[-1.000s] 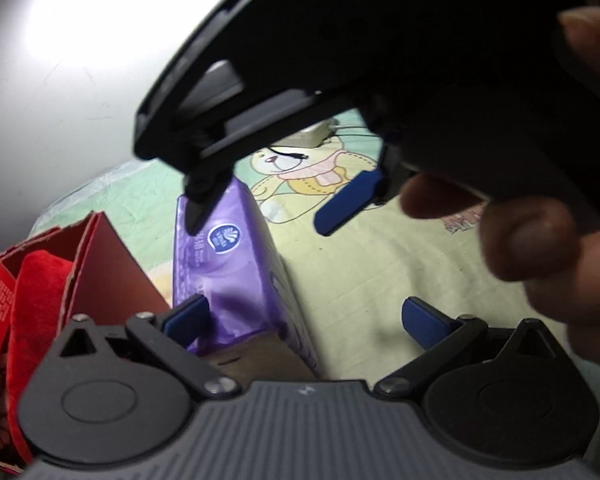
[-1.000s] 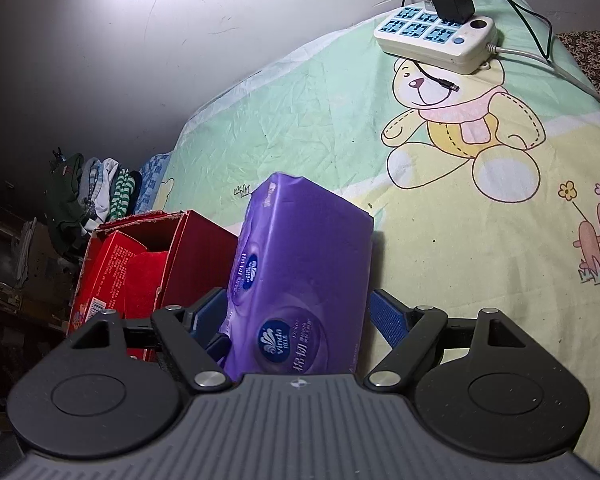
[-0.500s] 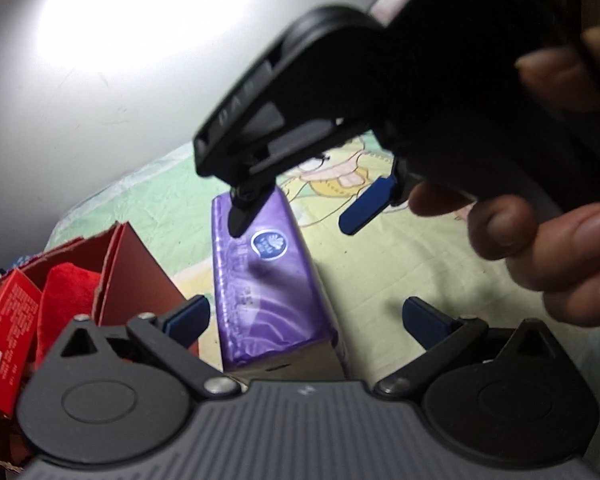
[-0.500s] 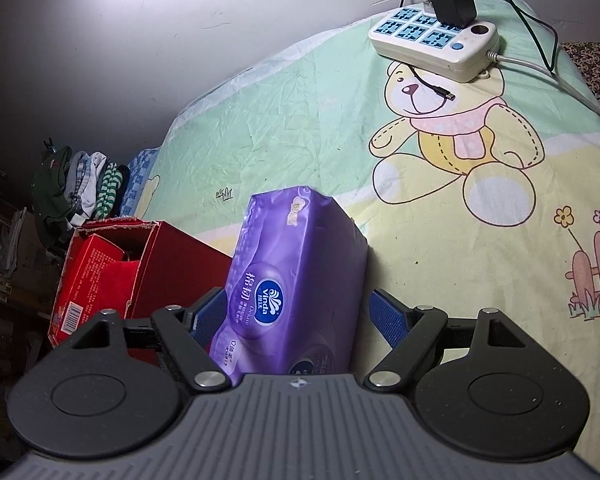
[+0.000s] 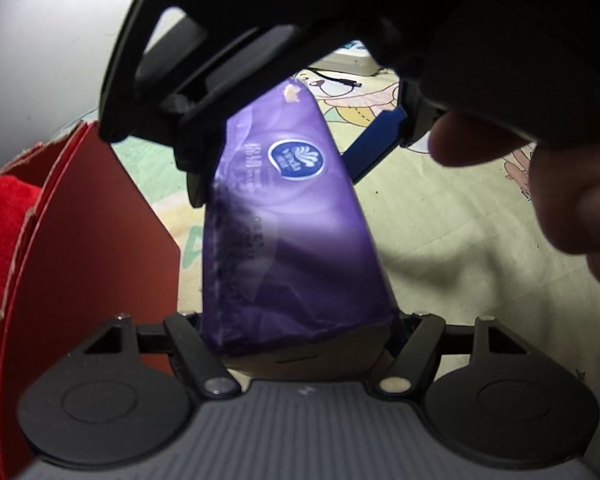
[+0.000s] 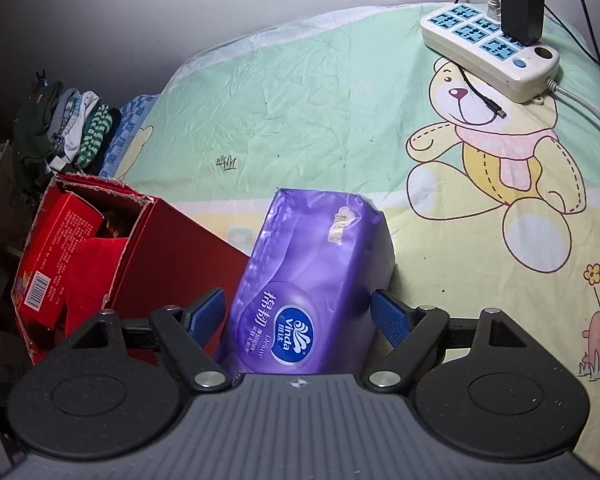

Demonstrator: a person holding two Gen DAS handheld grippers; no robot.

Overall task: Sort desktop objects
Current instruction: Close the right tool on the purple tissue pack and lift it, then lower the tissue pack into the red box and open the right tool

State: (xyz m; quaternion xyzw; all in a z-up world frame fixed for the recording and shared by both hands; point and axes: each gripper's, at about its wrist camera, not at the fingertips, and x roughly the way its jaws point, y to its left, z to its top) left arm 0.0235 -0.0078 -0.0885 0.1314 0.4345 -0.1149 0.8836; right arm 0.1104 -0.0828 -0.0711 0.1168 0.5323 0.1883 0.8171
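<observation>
Between both tools' pads, purple tissue pack (image 6: 316,276), left tool (image 5: 300,320) closing

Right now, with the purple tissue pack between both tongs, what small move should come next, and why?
Probably finish closing the left tongs on the purple tissue pack: they are closing around it, while the right tongs stand open with one pad clear, and the red box waits beside it.
</observation>
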